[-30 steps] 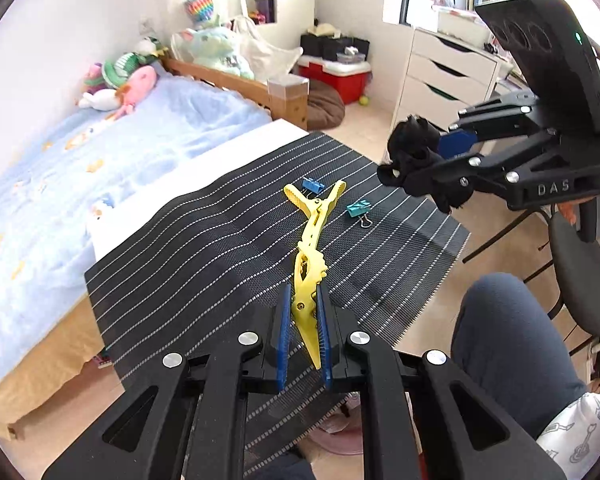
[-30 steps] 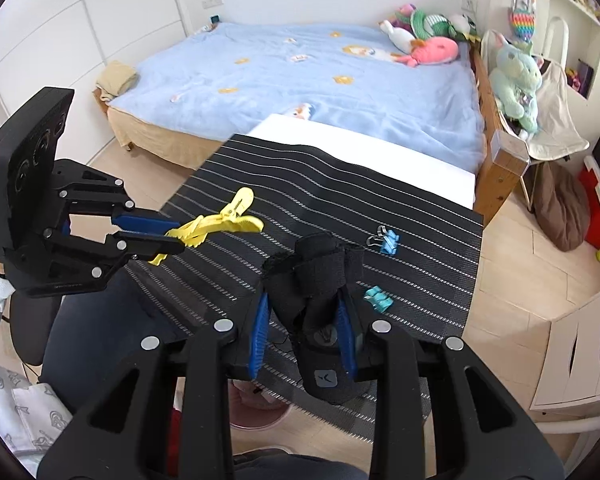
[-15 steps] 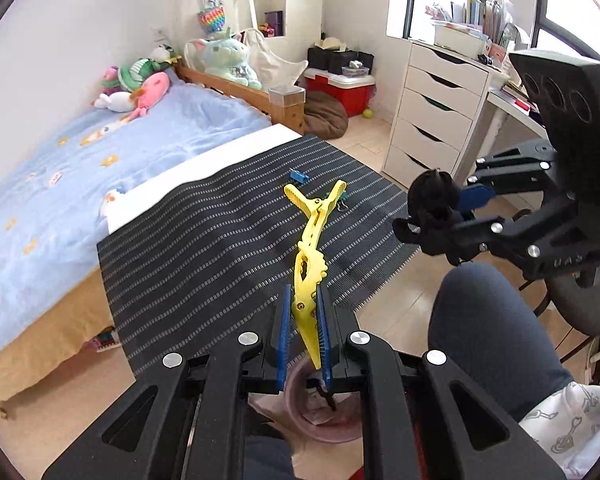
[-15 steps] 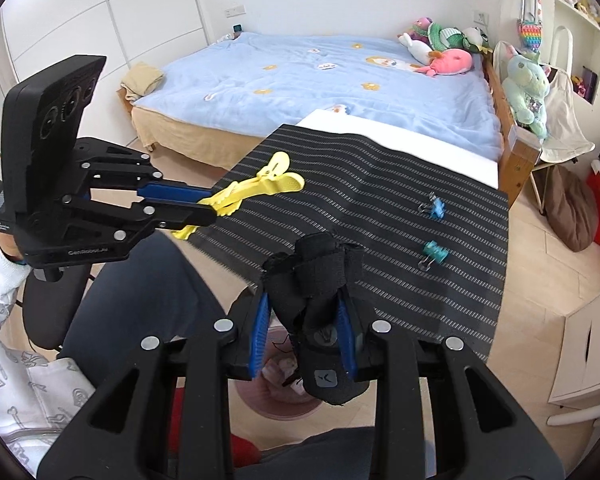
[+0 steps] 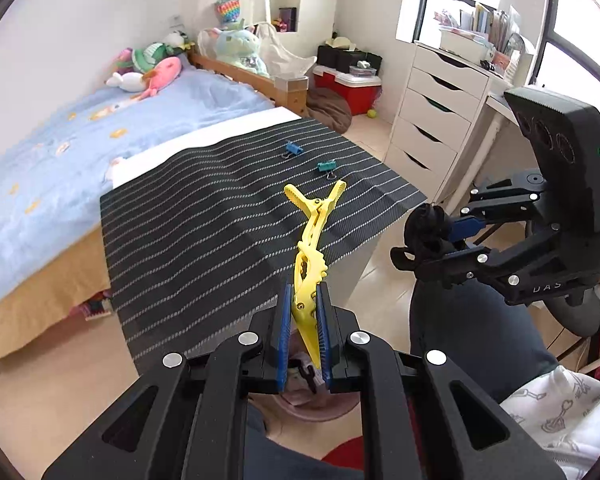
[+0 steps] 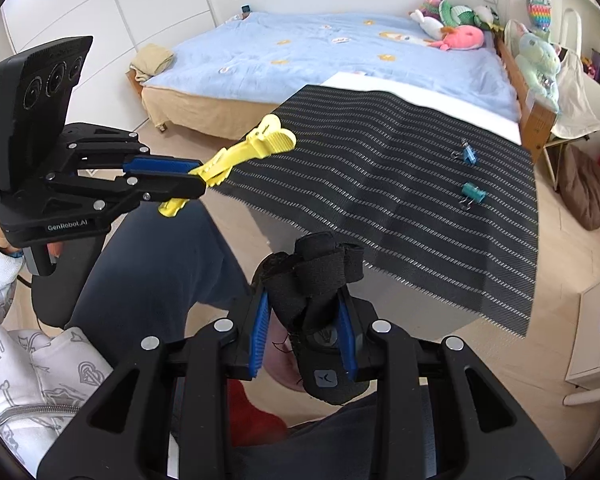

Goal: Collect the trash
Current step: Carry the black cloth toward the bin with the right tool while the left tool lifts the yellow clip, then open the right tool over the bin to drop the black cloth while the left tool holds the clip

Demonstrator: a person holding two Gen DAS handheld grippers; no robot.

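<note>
My left gripper (image 5: 304,289) is shut on a yellow hair clip (image 5: 312,240) that sticks out forward past the near edge of the striped mat (image 5: 204,232). A black rolled strap bundle (image 6: 312,276) sits clamped in my right gripper (image 6: 302,300). Both grippers hang off the table over the person's lap, and each shows in the other's view: the left gripper (image 6: 198,182) with the clip (image 6: 256,148), the right gripper (image 5: 424,244) with the bundle (image 5: 424,226). Partly hidden below the fingers is a pinkish bin (image 5: 300,404) on the floor. A blue binder clip (image 5: 293,148) and a teal binder clip (image 5: 326,167) lie on the mat.
The person's dark trouser legs (image 5: 472,328) flank the bin. A bed with a blue cover (image 5: 80,136) lies behind the table. White drawers (image 5: 432,120) stand to the right, with a red box (image 5: 352,88) and a brown cushion beyond.
Both grippers have drawn back from over the mat to the person's lap, each keeping its hold. The pinkish bin has come into view under the fingers.
</note>
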